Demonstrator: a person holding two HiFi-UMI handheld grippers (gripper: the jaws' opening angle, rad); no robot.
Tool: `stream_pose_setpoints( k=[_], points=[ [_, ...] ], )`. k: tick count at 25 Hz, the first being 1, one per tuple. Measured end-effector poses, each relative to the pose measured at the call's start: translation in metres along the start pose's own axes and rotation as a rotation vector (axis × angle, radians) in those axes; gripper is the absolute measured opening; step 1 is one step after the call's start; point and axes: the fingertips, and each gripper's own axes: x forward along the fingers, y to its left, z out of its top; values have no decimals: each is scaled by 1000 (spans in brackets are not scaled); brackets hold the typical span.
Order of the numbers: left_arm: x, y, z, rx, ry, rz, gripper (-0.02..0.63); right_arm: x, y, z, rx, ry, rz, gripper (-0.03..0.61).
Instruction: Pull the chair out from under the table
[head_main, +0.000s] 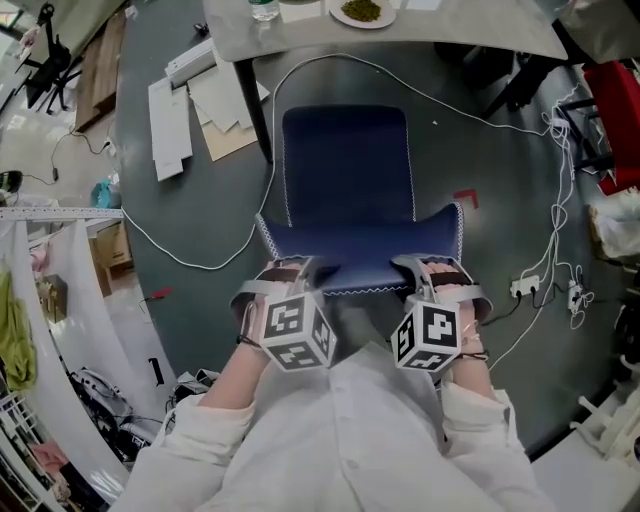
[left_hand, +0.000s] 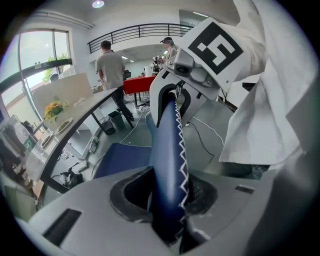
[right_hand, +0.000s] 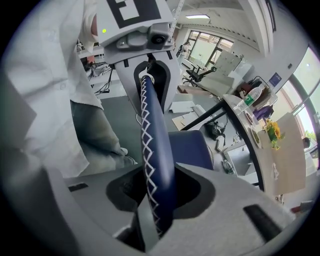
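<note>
A dark blue chair (head_main: 347, 175) with white zigzag stitching stands on the grey floor, its seat clear of the table (head_main: 420, 28) at the top of the head view. My left gripper (head_main: 290, 275) is shut on the top edge of the chair back (head_main: 360, 250) at its left end. My right gripper (head_main: 425, 272) is shut on the same edge at its right end. In the left gripper view the chair back (left_hand: 167, 165) runs between the jaws toward the other gripper. The right gripper view shows the stitched edge (right_hand: 155, 165) pinched the same way.
A black table leg (head_main: 258, 110) stands just left of the seat. Papers and flat boxes (head_main: 195, 105) lie on the floor at the left. White cables (head_main: 555, 200) and a power strip (head_main: 525, 287) trail at the right. A plate of food (head_main: 362, 12) sits on the table.
</note>
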Motion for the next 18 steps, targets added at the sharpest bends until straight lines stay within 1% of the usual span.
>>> stream_pose_setpoints(
  k=[8, 12, 18],
  points=[
    [-13, -63, -11, 56, -11, -34, 118, -18, 67, 5, 84, 21, -3, 117],
    [-19, -86, -21, 63, -11, -38, 118, -22, 91, 12, 100, 24, -8, 117],
    [-22, -117, -23, 54, -4, -48, 118, -30, 120, 9, 91, 13, 9, 117]
  ],
)
